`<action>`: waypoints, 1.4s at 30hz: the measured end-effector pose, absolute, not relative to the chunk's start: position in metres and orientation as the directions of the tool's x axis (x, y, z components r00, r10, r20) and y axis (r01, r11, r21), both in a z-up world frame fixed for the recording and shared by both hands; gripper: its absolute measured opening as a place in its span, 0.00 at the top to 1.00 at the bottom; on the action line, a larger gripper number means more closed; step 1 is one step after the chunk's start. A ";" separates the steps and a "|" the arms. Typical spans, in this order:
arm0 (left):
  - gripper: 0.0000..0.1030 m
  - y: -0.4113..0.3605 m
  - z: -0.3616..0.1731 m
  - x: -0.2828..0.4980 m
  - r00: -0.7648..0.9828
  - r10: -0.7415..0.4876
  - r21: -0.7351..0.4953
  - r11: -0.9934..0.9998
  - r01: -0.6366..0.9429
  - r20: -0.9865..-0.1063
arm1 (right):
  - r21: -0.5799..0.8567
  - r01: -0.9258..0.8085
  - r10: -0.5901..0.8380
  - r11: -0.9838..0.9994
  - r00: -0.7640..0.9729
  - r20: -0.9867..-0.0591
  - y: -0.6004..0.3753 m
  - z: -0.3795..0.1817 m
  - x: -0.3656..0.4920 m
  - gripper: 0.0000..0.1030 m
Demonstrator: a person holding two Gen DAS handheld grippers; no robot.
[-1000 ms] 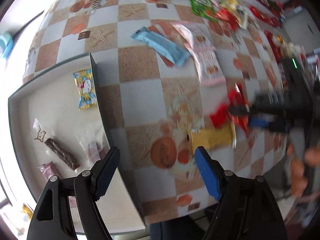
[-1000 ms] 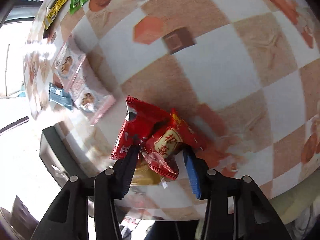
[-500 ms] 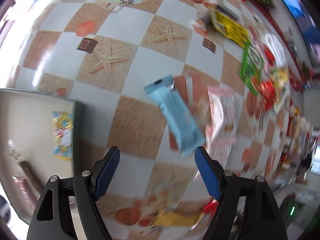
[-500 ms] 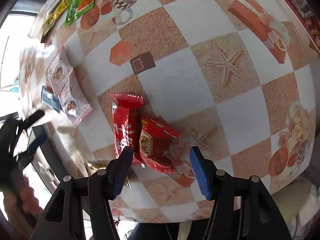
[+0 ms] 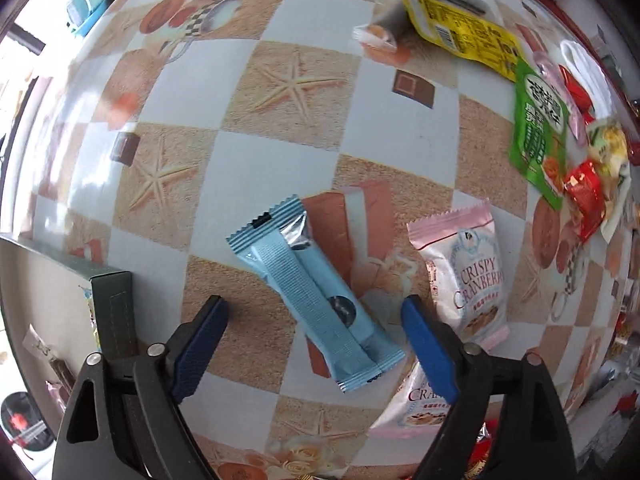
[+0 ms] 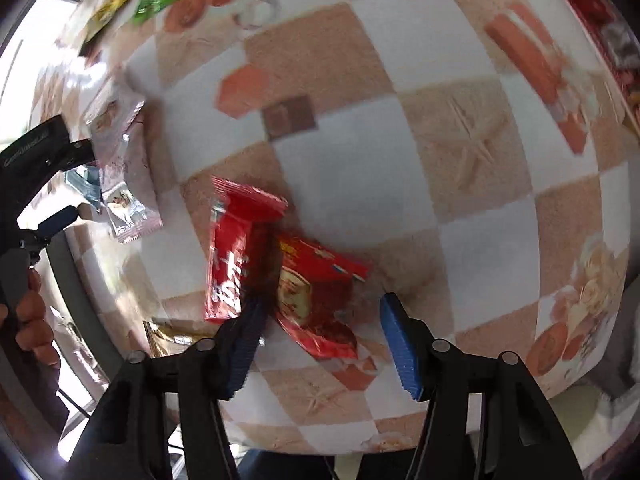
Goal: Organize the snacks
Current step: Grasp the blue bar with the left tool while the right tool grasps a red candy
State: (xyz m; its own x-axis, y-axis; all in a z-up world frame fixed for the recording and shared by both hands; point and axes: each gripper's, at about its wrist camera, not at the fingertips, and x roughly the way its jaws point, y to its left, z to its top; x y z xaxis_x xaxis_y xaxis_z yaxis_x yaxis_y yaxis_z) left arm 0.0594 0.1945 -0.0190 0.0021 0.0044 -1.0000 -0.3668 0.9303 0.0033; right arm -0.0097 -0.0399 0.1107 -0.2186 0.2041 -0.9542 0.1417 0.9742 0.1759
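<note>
My left gripper (image 5: 314,322) is open, its blue pads on either side of a light blue snack bar (image 5: 316,300) that lies flat on the checkered tablecloth. Two pink Crispy Cranberry packets (image 5: 468,276) lie just right of it. My right gripper (image 6: 322,322) is open above a red square packet (image 6: 316,304); a longer red packet (image 6: 238,256) lies just left of it. The left gripper also shows in the right wrist view (image 6: 52,184), with the pink packets (image 6: 124,184) beside it.
A dark-rimmed box (image 5: 112,312) with several small snacks in it stands at the left. Yellow (image 5: 460,32), green (image 5: 538,128) and red (image 5: 584,196) packets lie at the far right. A gold packet (image 6: 172,334) lies near the table's front edge.
My left gripper has swung from the box toward the blue bar and now straddles it. My right gripper has let go of the red packets, opened, and come back low over the square one.
</note>
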 end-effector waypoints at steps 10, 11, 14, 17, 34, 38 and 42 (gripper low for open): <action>0.75 0.178 -0.003 0.047 0.046 -0.024 -0.031 0.987 -0.158 -0.999 | 0.235 0.119 0.256 0.965 -0.212 -0.943 -0.054 0.119 -0.029 0.71; 0.75 0.179 -0.003 0.041 0.045 -0.047 -0.053 0.987 -0.152 -0.998 | 0.235 0.121 0.257 0.964 -0.211 -0.943 -0.059 0.120 -0.033 0.71; 0.75 0.182 -0.002 0.010 0.039 -0.082 -0.086 0.988 -0.128 -0.996 | 0.244 0.135 0.268 0.960 -0.205 -0.941 -0.070 0.127 -0.043 0.71; 0.75 0.184 -0.002 -0.021 0.023 -0.115 -0.117 0.987 -0.111 -0.993 | 0.247 0.151 0.275 0.957 -0.205 -0.939 -0.076 0.129 -0.052 0.71; 0.75 0.204 0.063 -0.122 0.104 -0.127 -0.136 0.987 -0.083 -0.986 | 0.202 0.219 0.255 0.955 -0.248 -0.935 -0.055 0.110 -0.047 0.68; 0.75 0.234 0.060 -0.107 0.109 -0.117 -0.130 0.984 -0.121 -0.987 | 0.207 0.222 0.264 0.953 -0.268 -0.927 -0.045 0.108 -0.042 0.28; 0.75 0.248 0.066 -0.113 0.126 -0.108 -0.126 0.981 -0.147 -0.986 | 0.149 0.239 0.203 0.959 -0.221 -0.954 -0.050 0.113 -0.041 0.22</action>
State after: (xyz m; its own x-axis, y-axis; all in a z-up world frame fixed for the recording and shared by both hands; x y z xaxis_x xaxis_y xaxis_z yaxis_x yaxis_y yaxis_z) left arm -0.1129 0.2481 0.0664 0.1259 -0.1077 -0.9862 -0.1470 0.9811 -0.1259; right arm -0.0410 -0.0501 0.1134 -0.2211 0.2031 -0.9539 0.2393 0.9595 0.1488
